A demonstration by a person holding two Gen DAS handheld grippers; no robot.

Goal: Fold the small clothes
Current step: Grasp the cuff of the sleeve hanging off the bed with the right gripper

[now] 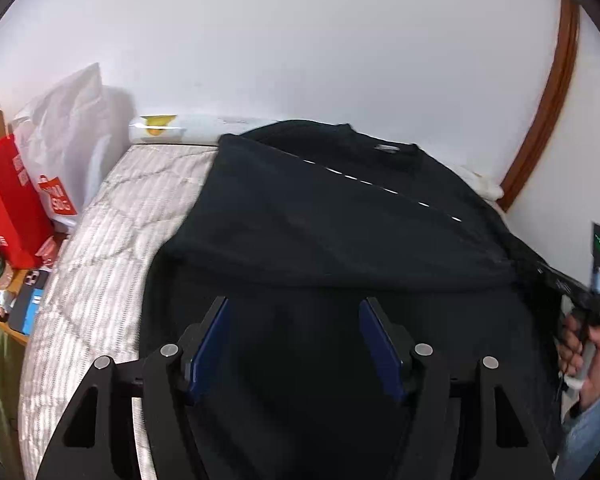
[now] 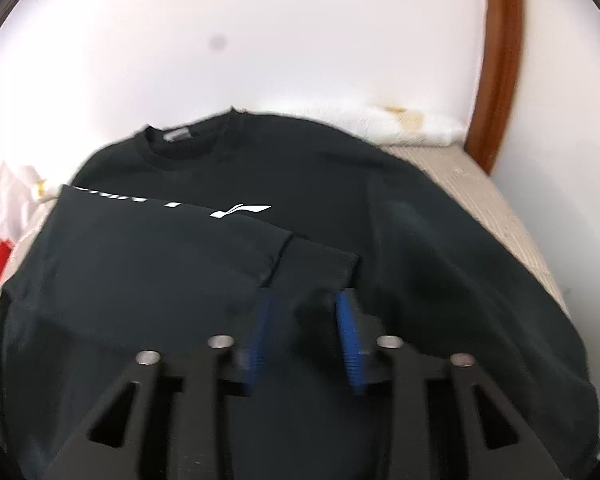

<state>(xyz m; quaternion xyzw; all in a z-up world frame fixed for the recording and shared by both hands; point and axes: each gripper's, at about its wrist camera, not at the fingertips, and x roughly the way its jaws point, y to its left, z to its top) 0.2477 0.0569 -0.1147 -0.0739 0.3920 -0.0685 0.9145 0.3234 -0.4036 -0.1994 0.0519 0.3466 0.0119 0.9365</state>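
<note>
A black sweatshirt (image 1: pixel 320 216) lies spread on the bed, collar toward the wall. One sleeve (image 2: pixel 172 256) is folded across the chest, half covering the white logo (image 2: pixel 240 211). Its cuff (image 2: pixel 316 268) ends just ahead of my right gripper (image 2: pixel 304 298), whose blue pads stand apart over the cloth without pressing on it. My left gripper (image 1: pixel 294 304) hovers open over the shirt's lower part with nothing between its fingers. At the right edge of the left wrist view, a person's hand (image 1: pixel 580 344) holds the other gripper's handle.
The quilted mattress (image 1: pixel 112 216) shows bare to the left of the shirt. Beyond its left edge stand a red bag (image 1: pixel 4 204), a white plastic bag (image 1: pixel 64 128) and a small wooden table (image 1: pixel 4 330) with a phone. A brown door frame (image 2: pixel 500 60) rises at the right.
</note>
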